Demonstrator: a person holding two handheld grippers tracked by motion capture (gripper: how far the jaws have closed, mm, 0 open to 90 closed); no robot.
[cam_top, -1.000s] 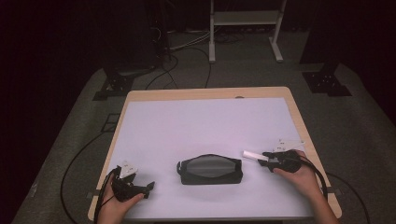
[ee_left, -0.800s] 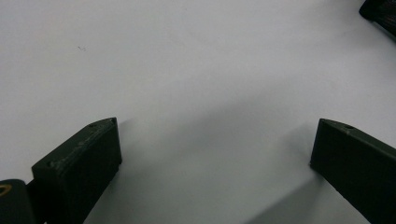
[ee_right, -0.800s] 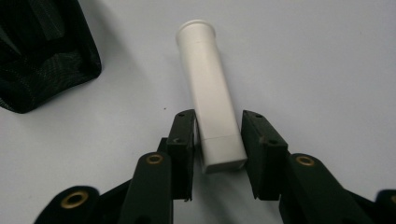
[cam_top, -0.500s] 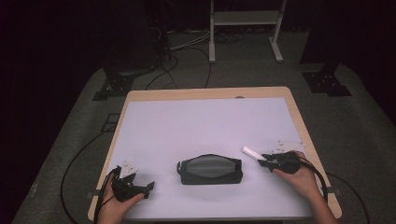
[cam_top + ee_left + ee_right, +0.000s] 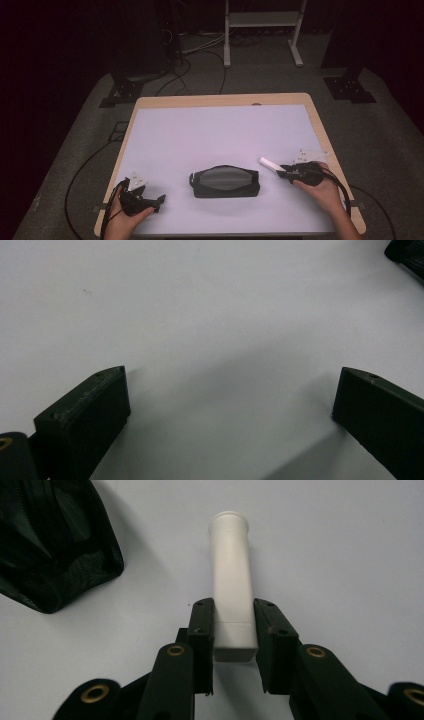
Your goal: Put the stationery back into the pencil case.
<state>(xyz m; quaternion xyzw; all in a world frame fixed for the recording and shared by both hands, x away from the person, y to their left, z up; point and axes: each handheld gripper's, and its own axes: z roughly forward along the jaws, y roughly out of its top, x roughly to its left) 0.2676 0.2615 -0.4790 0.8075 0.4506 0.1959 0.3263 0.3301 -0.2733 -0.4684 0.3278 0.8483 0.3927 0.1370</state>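
A white plastic tube [image 5: 231, 580] lies on the table, its far end pointing toward the black pouch. My right gripper [image 5: 233, 605] is shut on the tube's near end, with both pads pressed against its sides. In the high view the tube [image 5: 269, 164] sticks out to the left of the right gripper [image 5: 284, 172] at the table's right side. A black zipped mesh pouch [image 5: 225, 181] rests at the front middle, and its edge shows in the right gripper view [image 5: 50, 545]. My left gripper [image 5: 159, 200] sits at the front left corner, open [image 5: 232, 372] over bare table.
The white table top [image 5: 220, 135] has a wooden rim. A corner of the pouch [image 5: 407, 252] shows at the upper right of the left gripper view. Cables and dark stands sit on the floor beyond the table, with a white frame [image 5: 260, 20] at the back.
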